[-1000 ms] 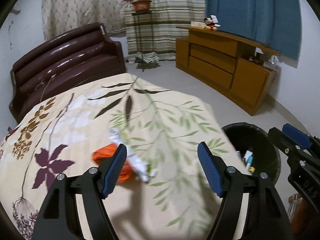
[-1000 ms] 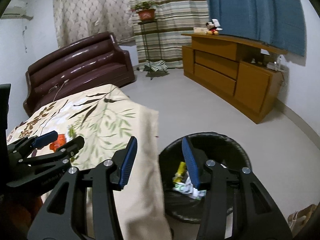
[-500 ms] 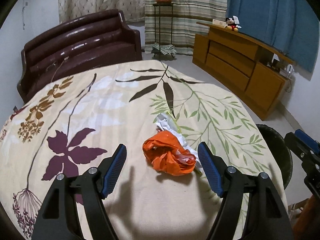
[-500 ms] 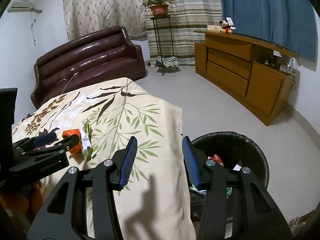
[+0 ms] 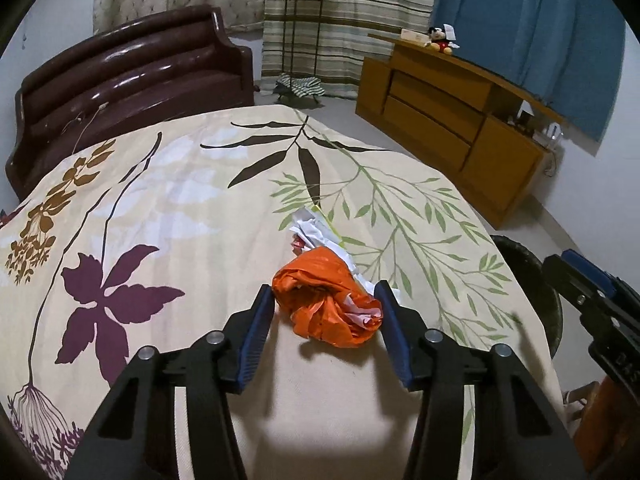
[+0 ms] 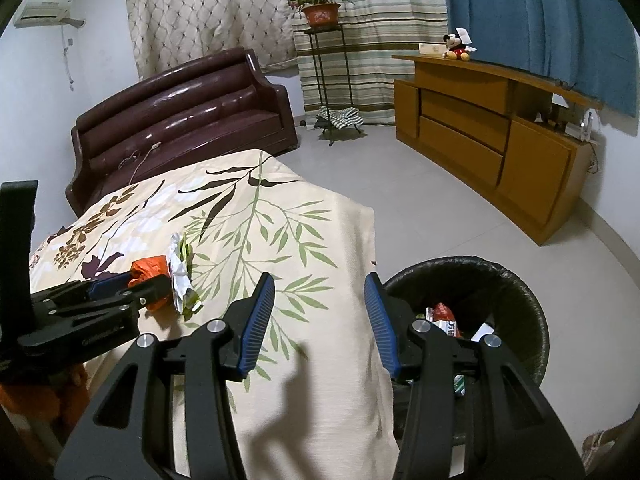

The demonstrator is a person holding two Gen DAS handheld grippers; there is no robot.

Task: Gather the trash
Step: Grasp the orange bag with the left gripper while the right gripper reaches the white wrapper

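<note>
From my left wrist, the orange wad (image 5: 328,304) lay right between the fingers of my left gripper (image 5: 325,320), well in from the near edge of the bed (image 5: 168,216). My jaws were closing on it: the right pad seemed to touch its crumpled edge, the left stood just beside it, so I could not call it pinched. Its long axis ran slantwise, from the left pad's tip toward the right pad. A white wrapper (image 5: 316,232) lay touching it on the far side, beyond my fingertips. Only a sliver of the bin (image 5: 532,280) showed off the bed's right edge, cut off by my right gripper (image 5: 592,292).

From my right wrist, my right gripper (image 6: 320,320) hung part spread and empty over the bed's right edge, with nothing between its pads. The bin (image 6: 516,300) stood on the floor just beside that edge, trash already inside. My left gripper (image 6: 120,292) hid most of the wad (image 6: 148,268), so I could not make out the contact there. The left was plainly the nearer.
</note>
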